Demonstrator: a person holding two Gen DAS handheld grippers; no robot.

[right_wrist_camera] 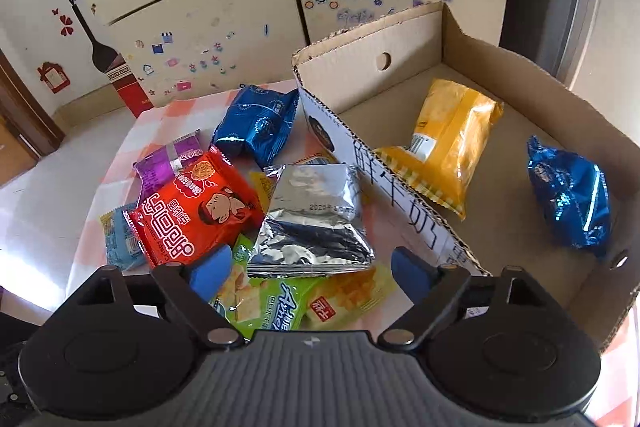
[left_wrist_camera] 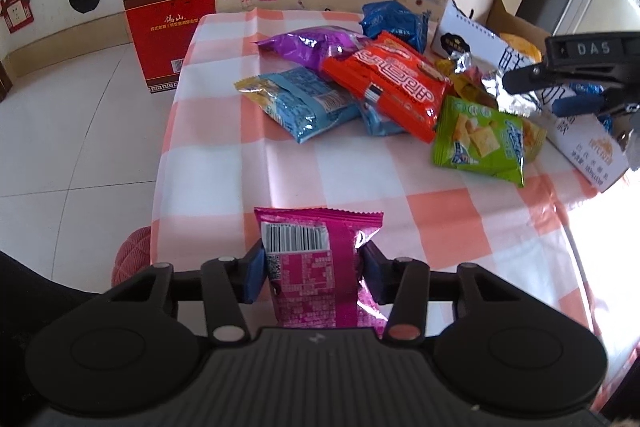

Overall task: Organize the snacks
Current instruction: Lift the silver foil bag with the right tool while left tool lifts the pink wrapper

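Magenta barcoded snack packet [left_wrist_camera: 316,267] pinched in left hand-held gripper [left_wrist_camera: 314,277] — right hand-held gripper [right_wrist_camera: 310,273], "DAS"-marked, agape.

Glossy, crinkled foil-plastic snack packets [right_wrist_camera: 311,223] lie on a smooth checked tablecloth [left_wrist_camera: 360,167] — beside a matt corrugated cardboard box [right_wrist_camera: 500,75].

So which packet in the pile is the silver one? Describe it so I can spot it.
Start at the cardboard box on the checked tablecloth. Just outside its printed white wall, atop the heap of snacks, lies the silver packet, above the green packet. It alone is plain crinkled foil; its neighbours are brightly coloured.
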